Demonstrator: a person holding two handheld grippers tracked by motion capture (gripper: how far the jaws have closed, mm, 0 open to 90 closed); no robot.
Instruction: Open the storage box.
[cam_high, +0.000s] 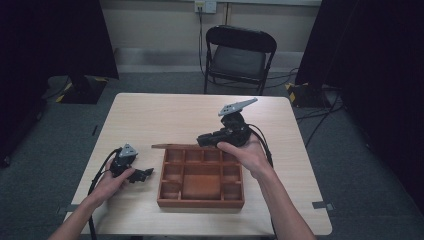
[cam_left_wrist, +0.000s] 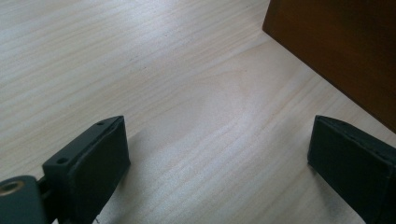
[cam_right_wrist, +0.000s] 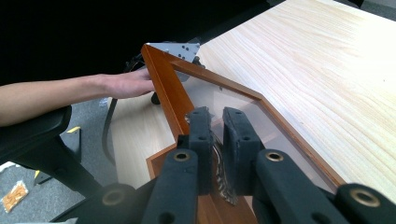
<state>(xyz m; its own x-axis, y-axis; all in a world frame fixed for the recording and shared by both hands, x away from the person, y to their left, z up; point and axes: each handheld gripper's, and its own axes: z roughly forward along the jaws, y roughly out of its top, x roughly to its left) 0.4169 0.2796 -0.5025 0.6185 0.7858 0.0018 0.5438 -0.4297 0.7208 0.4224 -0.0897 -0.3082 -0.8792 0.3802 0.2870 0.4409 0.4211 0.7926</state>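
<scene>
A brown wooden box (cam_high: 200, 202) with several compartments sits on the table's near half. Its wood-framed lid (cam_high: 172, 146) with a clear pane is lifted off the compartments and shows edge-on above the box's far side. My right gripper (cam_high: 202, 140) is over the far rim, shut on the lid's near edge. In the right gripper view the jaws (cam_right_wrist: 215, 116) pinch that edge, and the lid frame (cam_right_wrist: 163, 79) runs away from them. My left gripper (cam_high: 145, 173) rests open on the table left of the box. Its jaws (cam_left_wrist: 219, 149) stand wide apart over bare wood, beside the box wall (cam_left_wrist: 336, 46).
The light wooden table (cam_high: 165, 112) has free room behind the box. A black folding chair (cam_high: 239, 55) stands past the far edge. Dark curtains hang at both sides, and cables lie on the floor at right. The person's left hand (cam_right_wrist: 121, 84) shows beyond the lid.
</scene>
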